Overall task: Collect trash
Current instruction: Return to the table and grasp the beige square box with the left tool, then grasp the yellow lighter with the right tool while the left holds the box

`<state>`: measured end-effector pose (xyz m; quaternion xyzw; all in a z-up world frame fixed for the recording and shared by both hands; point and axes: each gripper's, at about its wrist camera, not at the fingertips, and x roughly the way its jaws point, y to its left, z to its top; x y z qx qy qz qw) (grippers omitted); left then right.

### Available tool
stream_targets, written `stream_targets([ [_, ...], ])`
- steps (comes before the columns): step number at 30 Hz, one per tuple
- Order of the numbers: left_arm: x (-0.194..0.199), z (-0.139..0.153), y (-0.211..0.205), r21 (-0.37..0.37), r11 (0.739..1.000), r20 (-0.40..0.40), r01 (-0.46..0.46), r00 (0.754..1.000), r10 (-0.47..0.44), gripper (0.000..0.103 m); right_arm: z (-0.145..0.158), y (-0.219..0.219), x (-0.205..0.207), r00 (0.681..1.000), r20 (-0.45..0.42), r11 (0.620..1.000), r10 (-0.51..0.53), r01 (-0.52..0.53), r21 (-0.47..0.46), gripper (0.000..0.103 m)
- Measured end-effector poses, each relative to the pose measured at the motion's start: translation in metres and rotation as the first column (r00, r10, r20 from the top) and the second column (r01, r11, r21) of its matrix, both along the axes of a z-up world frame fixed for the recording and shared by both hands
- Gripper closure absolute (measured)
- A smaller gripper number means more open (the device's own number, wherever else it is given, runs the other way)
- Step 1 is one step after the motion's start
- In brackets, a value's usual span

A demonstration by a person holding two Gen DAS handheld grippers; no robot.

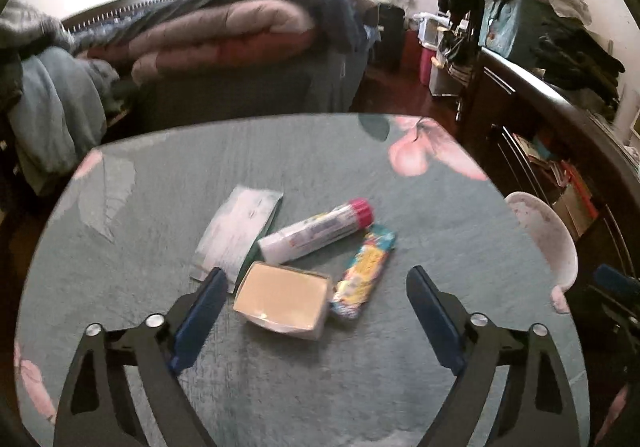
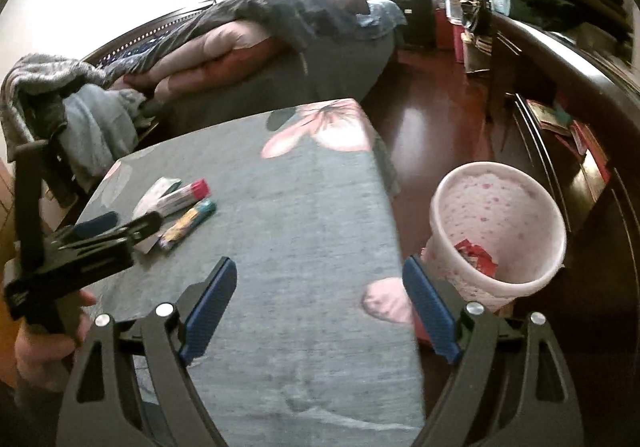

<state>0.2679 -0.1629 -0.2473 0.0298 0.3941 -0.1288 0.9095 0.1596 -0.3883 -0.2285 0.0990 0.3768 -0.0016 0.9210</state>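
Bedroom clutter rings a desk (image 1: 120, 231) draped in grey-green cloth with pink flowers, a heaped bed behind it. Furthest left in the trash pile lies a flat white sachet (image 1: 236, 231), thin and limp, best pinched by an edge. Next come a small tan-topped box (image 1: 282, 299), probably light and crushable, best squeezed across its short sides, and a white tube with a pink cap (image 1: 316, 233), round and liable to roll. A colourful snack wrapper (image 1: 366, 269) lies just right of them, slick and crinkly. The left tool (image 1: 316, 281) hovers wide open over the box, holding nothing. Off the desk's right edge stands a pink-dotted bin (image 2: 496, 231) with red scraps inside. The right tool (image 2: 320, 279) is also spread wide and empty.
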Motion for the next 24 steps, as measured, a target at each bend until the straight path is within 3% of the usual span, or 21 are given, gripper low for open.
stream_targets([
  [4, 0.010, -0.013, 0.008, -0.021, 1.000, -0.032, -0.003, 0.999, 0.003, 0.018, -0.001, 0.011, 0.004, 1.000, -0.009, 1.000, 0.016, -0.017, -0.008, 0.017],
  [10, 0.015, -0.022, 0.015, -0.053, 0.998, -0.047, 0.022, 0.999, -0.024, 0.047, -0.007, 0.031, 0.016, 0.999, -0.039, 0.999, 0.037, -0.038, -0.014, 0.017],
  [16, 0.007, -0.013, 0.031, -0.086, 0.996, -0.009, 0.014, 1.000, -0.014, 0.047, -0.012, 0.059, 0.033, 0.996, -0.067, 0.998, 0.067, -0.067, 0.002, 0.017],
  [24, -0.013, 0.015, 0.084, -0.123, 0.990, 0.059, -0.063, 0.996, 0.071, 0.047, -0.025, 0.105, 0.068, 0.990, -0.121, 0.998, 0.069, -0.068, 0.009, 0.017],
])
